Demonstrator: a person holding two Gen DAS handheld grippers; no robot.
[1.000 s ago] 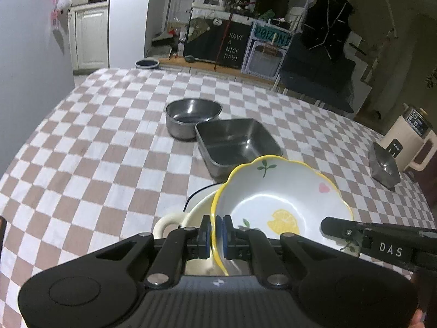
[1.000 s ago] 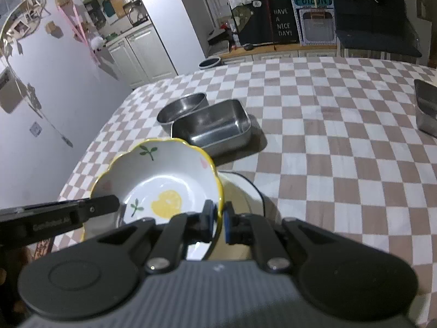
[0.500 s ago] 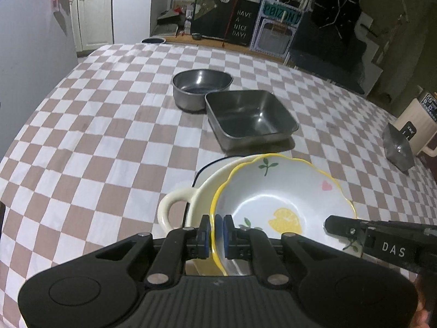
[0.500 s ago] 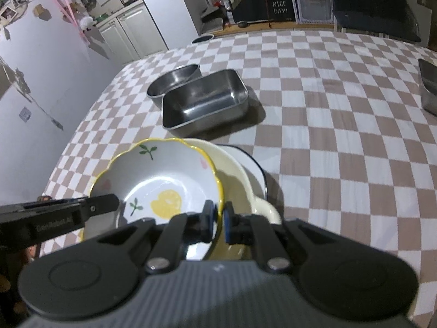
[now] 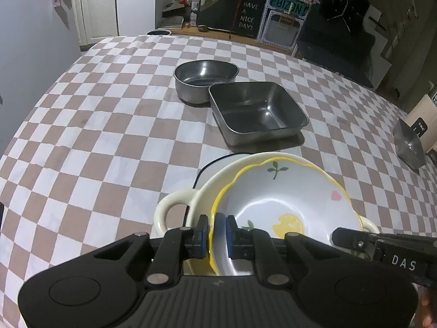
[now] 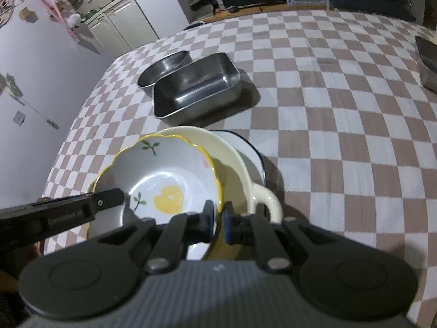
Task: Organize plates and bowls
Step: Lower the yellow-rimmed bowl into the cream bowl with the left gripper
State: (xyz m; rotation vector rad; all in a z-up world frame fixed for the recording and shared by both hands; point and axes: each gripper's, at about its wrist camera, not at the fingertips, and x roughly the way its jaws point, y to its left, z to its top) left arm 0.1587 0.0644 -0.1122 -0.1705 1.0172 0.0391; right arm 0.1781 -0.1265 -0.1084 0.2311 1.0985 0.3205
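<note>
At the bottom of both wrist views, the left gripper (image 5: 217,232) and right gripper (image 6: 217,218) straddle opposite rims of the lemon-painted bowl (image 5: 284,205), now nested in the cream handled dish (image 5: 174,207) on the checked table (image 5: 109,142); the left fingers are parting around the rim, the right ones stay pinched on it; beyond lie a square steel pan (image 5: 258,112) and a round steel bowl (image 5: 204,79)

Yellow-rimmed white bowl (image 5: 286,199), brown-checked tablecloth (image 5: 109,136)
</note>
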